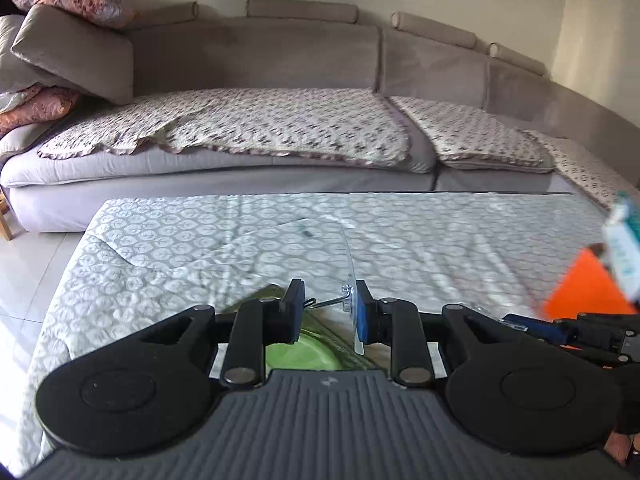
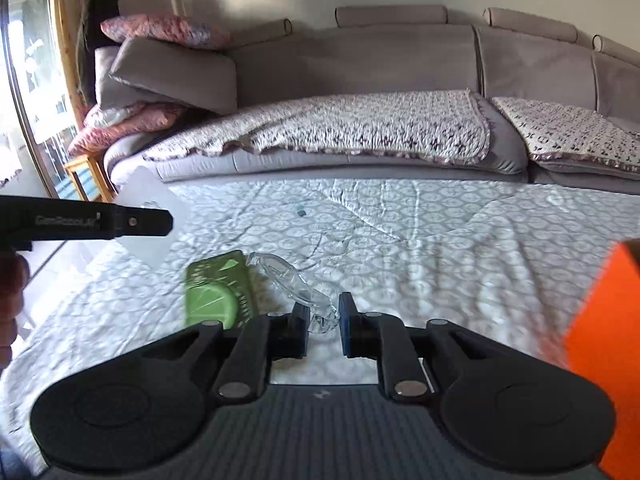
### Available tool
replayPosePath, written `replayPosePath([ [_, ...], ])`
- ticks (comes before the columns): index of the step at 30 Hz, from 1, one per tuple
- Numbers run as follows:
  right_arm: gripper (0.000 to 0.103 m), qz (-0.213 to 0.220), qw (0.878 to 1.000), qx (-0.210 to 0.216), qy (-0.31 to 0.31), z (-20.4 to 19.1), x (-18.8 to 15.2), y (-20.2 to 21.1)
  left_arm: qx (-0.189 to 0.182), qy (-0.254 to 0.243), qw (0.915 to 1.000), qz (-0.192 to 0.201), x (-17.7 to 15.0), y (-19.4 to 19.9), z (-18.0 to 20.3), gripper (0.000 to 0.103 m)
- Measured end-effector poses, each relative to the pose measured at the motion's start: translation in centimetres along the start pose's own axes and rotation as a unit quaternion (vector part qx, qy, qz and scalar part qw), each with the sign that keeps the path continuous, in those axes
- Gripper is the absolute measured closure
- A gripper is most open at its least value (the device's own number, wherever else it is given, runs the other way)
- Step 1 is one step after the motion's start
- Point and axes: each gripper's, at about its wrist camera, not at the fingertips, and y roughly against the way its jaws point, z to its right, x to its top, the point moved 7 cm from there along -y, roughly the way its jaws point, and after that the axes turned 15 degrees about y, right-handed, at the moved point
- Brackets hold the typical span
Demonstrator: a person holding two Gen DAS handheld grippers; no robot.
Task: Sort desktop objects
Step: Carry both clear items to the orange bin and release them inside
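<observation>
Hovering L tongs [image 1: 330, 314] w/ hook [image 1: 345, 298]

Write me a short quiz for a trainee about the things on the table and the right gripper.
1. True or false: in the right wrist view, the green pack lies to the left of the goggles.
2. What lies between the fingers of the right gripper? A: the goggles. B: the pack. C: a cup.
3. Fill in: the box at the right edge is ____ in colour.

Key: 1 true; 2 A; 3 orange.
</observation>
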Motion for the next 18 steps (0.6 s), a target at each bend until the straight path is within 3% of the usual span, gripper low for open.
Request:
replayPosePath([
  [9,0.089,0.040,0.998,-0.032,-0.029,4.7,-1.5,8.5,-0.041,-0.031,0.9986,0.014,-0.3,3.8,7.0,0.077],
  [18,0.089,0.063,0.992,-0.099,-0.054,11.8,-4.8,15.4,-0.127,-0.069,0.9894,-0.008,-3.0,3.1,15.9,0.077],
])
